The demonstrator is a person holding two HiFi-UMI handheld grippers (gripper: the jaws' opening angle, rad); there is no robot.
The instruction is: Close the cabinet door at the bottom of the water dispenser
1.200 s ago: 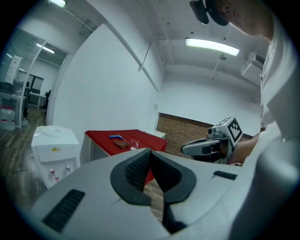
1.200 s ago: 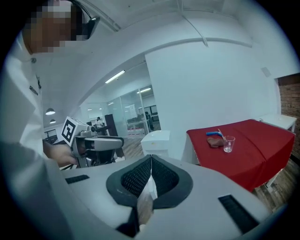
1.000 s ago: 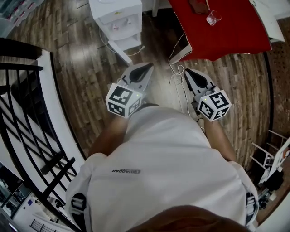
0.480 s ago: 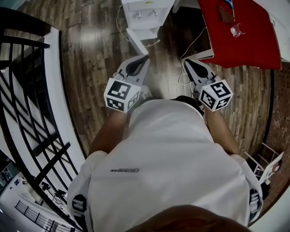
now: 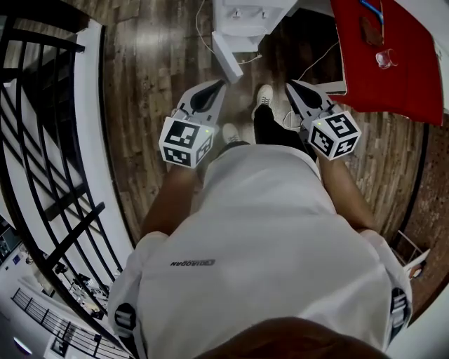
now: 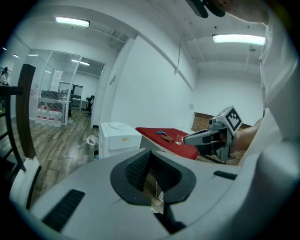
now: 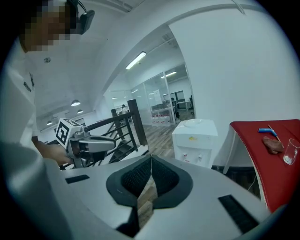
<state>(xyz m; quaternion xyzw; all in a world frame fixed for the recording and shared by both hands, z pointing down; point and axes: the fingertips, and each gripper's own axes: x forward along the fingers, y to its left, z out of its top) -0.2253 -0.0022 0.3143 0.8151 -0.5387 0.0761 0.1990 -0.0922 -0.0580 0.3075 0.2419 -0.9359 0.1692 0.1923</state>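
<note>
Jaws shut and empty on left gripper (image 5: 217, 85) and right gripper (image 5: 293, 87); cabinet door (image 5: 228, 57) stands open ahead of them under the water dispenser (image 5: 252, 12), and we judge it a light, stiff hinged panel, best pushed near its free edge.

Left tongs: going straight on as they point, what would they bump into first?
Likely the open cabinet door at the foot of the water dispenser. Only wooden floor lies between, and the left tongs tilt down, so they might touch floor first.

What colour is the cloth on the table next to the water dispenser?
Red! The draped red cloth shows best in the right gripper view.
</note>
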